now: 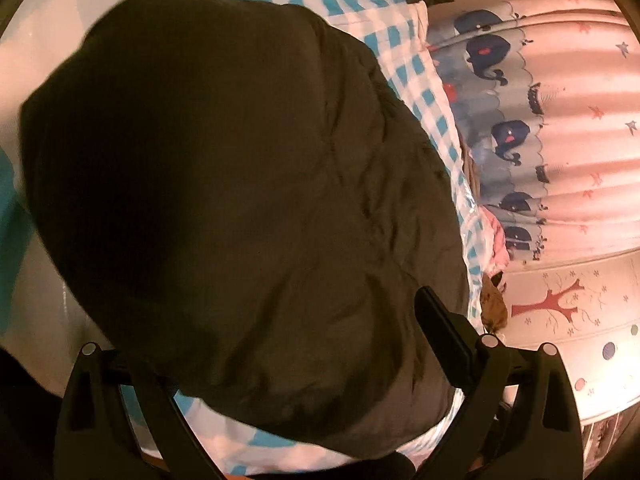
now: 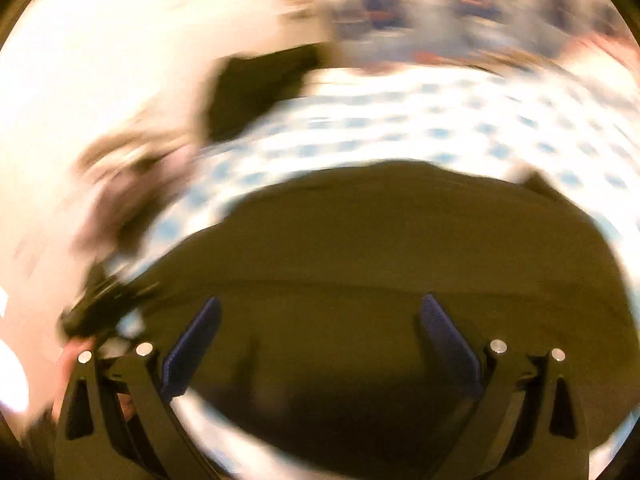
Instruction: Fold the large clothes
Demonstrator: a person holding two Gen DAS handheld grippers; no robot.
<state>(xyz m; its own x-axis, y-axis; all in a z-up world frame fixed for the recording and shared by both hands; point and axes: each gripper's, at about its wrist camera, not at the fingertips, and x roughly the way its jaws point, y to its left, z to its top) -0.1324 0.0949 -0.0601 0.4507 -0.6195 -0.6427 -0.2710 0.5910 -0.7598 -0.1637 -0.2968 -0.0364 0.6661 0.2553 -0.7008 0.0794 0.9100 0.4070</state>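
Observation:
A large dark olive-brown garment (image 1: 240,200) lies folded in a rounded bundle on a blue-and-white checked bedsheet (image 1: 436,120). My left gripper (image 1: 304,328) is open with its jaws wide apart. The right finger (image 1: 444,332) shows over the garment's near edge; the left finger is hidden under the cloth. In the blurred right wrist view the same garment (image 2: 380,260) fills the lower half. My right gripper (image 2: 320,340) is open and empty above it, both blue pads (image 2: 192,352) showing.
A curtain with whale prints (image 1: 540,140) hangs at the right of the bed, and a wall with a red tree sticker (image 1: 560,304) is below it. Another dark item (image 2: 256,88) lies at the far side of the sheet (image 2: 400,128).

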